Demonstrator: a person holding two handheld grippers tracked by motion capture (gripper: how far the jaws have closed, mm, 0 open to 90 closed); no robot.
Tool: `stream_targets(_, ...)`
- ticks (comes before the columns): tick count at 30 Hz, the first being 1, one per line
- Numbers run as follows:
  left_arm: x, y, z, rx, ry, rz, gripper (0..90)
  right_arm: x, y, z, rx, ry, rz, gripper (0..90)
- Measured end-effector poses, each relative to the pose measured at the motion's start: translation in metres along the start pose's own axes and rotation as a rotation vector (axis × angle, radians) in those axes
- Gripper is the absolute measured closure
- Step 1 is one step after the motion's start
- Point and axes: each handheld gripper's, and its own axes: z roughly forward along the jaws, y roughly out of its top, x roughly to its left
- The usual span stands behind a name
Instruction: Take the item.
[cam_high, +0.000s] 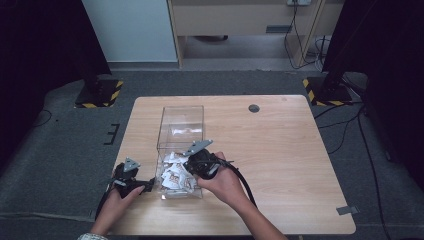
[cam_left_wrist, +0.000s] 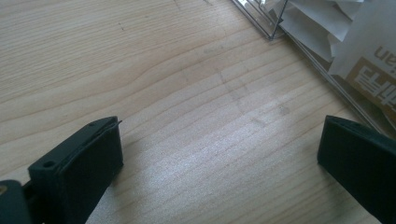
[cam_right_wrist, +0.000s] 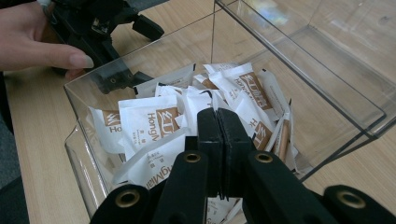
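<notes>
A clear plastic box (cam_high: 182, 109) lies on the wooden table (cam_high: 280, 150), and its near end holds several white sachets (cam_high: 175, 176) with brown print. My right gripper (cam_high: 190, 168) hangs over those sachets (cam_right_wrist: 149, 122) with its jaws pressed together (cam_right_wrist: 218, 116); nothing shows between them. My left gripper (cam_high: 149, 186) rests low over the table just left of the box, open. Bare wood lies between its jaws (cam_left_wrist: 219, 144), with the box's corner (cam_left_wrist: 275, 29) and a sachet (cam_left_wrist: 369, 60) to the right. Seen through the box wall (cam_right_wrist: 327, 70) are the left gripper (cam_right_wrist: 140, 53) and a hand (cam_right_wrist: 32, 39).
A round cable hole (cam_high: 254, 108) sits near the table's far edge. Two black stands with striped bases (cam_high: 97, 94) (cam_high: 327, 91) flank the table's far corners. A grey tape piece (cam_high: 347, 210) lies at the near right corner. The table's right half is bare wood.
</notes>
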Motion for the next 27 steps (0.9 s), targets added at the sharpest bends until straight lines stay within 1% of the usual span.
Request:
stream_targets(3,0.0,0.0,0.0,0.0,0.0,-0.001,0.0,-0.001,0.001,-0.003,-0.008,0.002,0.007,89.0)
stream_targets(6,0.0,0.0,0.0,0.0,0.001,-0.003,0.0,-0.003,0.004,-0.012,-0.031,0.0,0.01,89.0)
stream_targets(9,0.0,0.0,0.0,0.0,0.001,-0.001,0.0,-0.004,0.006,-0.016,-0.038,-0.003,0.007,89.0)
stream_targets(14,0.0,0.0,0.0,0.0,0.0,-0.002,0.0,-0.01,0.01,-0.029,-0.069,-0.007,0.02,89.1)
stream_targets(15,0.0,0.0,0.0,0.0,0.0,-0.002,0.0,-0.01,0.01,-0.029,-0.069,-0.007,0.02,89.1)
stream_targets(17,0.0,0.0,0.0,0.0,0.0,-0.002,0.0,-0.012,0.011,-0.035,-0.08,-0.016,0.014,89.0)
stream_targets(19,0.0,0.0,0.0,0.0,0.0,-0.002,0.0,-0.013,0.013,-0.039,-0.089,-0.019,0.02,89.0)
stream_targets(21,0.0,0.0,0.0,0.0,0.0,-0.003,0.0,-0.015,0.014,-0.042,-0.099,-0.021,0.022,89.0)
stream_targets(25,0.0,0.0,0.0,0.0,0.001,-0.003,0.0,-0.017,0.015,-0.045,-0.102,-0.024,0.022,89.0)
stream_targets(27,0.0,0.0,0.0,0.0,0.0,-0.003,0.0,-0.019,0.016,-0.049,-0.113,-0.026,0.03,89.1)
